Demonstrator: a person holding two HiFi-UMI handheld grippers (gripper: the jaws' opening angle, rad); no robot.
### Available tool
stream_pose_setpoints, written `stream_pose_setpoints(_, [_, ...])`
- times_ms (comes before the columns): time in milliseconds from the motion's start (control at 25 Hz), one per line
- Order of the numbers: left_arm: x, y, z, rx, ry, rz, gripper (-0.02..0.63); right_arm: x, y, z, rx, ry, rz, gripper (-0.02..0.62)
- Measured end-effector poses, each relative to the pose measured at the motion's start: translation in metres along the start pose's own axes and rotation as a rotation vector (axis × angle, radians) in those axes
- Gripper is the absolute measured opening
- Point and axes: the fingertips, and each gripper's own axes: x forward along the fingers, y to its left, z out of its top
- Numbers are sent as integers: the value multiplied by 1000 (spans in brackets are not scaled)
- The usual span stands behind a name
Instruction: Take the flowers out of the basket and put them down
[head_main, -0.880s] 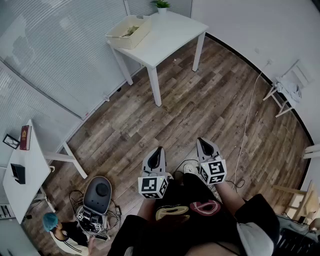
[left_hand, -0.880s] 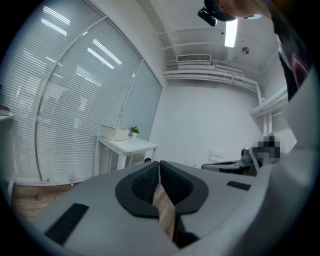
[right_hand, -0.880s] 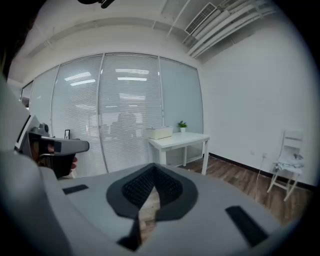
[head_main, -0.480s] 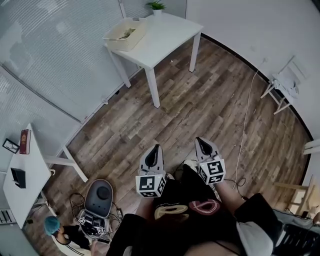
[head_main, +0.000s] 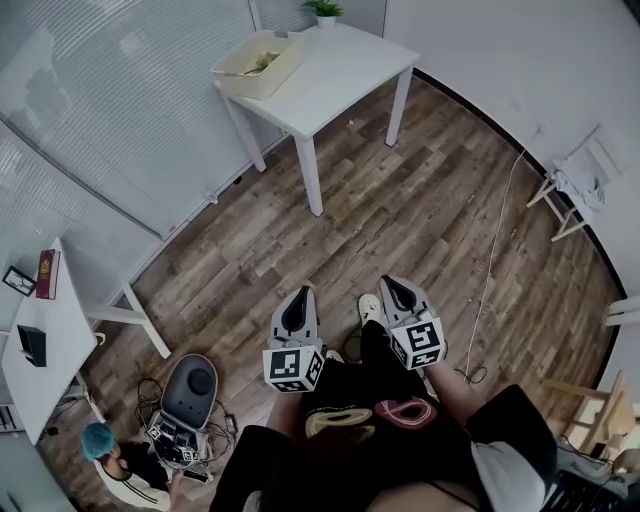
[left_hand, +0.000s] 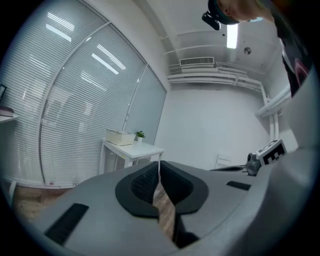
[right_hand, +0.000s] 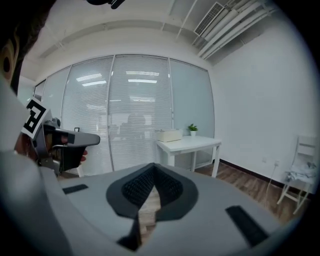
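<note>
A cream basket sits on the left end of a white table far across the room, with greenish flower stems just visible inside. Both grippers are held at waist height, well short of the table. My left gripper is shut with nothing between its pads, and the basket shows small beyond its jaws. My right gripper is also shut and empty, pointing toward the basket and table.
A small potted plant stands at the table's far edge. Wood floor lies between me and the table. A folding chair and a floor cable are at the right. A second desk, a seated person and floor equipment are at the left.
Both grippers have drifted slightly left in the head view and stay shut. A shoe has come forward between them. The table sits about where it was.
</note>
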Motion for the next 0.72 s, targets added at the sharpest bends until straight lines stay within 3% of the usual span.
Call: stream_pose_setpoints(720, [130,1,16,6,-12,142,25,129,-109,33,3,3,138,9])
